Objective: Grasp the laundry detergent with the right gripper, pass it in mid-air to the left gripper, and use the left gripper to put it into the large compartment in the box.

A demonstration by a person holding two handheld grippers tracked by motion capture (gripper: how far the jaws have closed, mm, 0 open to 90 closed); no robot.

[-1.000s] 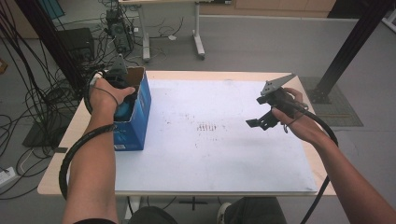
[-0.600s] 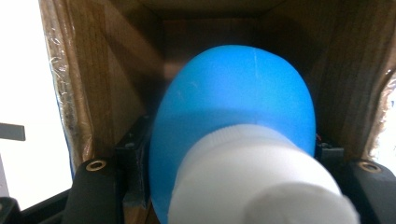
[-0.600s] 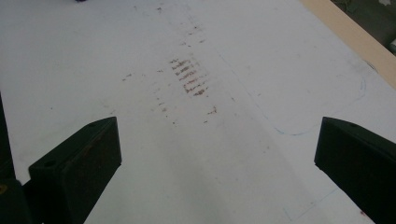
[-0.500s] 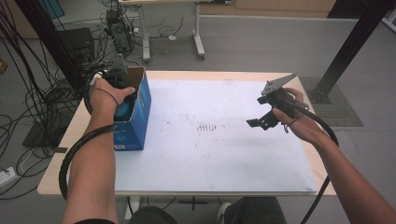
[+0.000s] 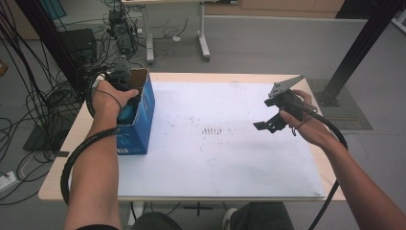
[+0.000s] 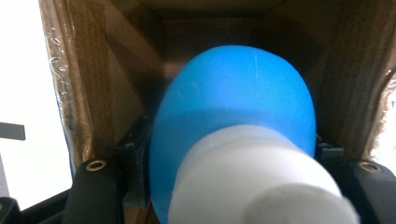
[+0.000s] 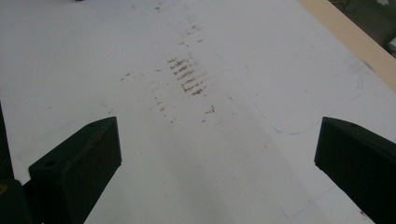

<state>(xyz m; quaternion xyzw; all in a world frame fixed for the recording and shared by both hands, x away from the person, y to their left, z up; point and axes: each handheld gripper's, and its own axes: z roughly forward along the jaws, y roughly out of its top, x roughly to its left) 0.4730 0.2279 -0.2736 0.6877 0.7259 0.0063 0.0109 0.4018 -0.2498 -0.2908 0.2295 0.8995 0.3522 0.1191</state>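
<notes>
the desk (image 5: 230, 158) is covered by a white sheet with a patch of faint brown smudges near its middle, and wooden edging is seen around it. at its left side an open blue cardboard box (image 5: 141, 122) is stood upright, its brown inner walls seen close up in the left gripper view. inside that box a blue bottle (image 6: 233, 121) with a white cap (image 6: 261, 182) is held, cap toward the camera and body pointing down into the box. the left gripper (image 5: 125, 93) is lowered into the box mouth, and its jaws are seen pressed against either side of the bottle, so the bottle is judged to be pinched between them. whether the bottle's base is touching the box floor cannot be told, as the bottom is hidden behind it.

the right gripper (image 5: 268, 122) is held above the right part of the desk, well apart from the box, with its jaws spread wide and nothing between them; bare white sheet is seen beneath it in the right gripper view.

the step in hand is judged to be the handling of the bottle at the box, either its lowering in or its lifting out; which of the two cannot be told. for the next move a straight vertical path along the box walls is called for, so that the bottle is not caught on the cardboard, and the box may need to be steadied by the free right gripper.
</notes>
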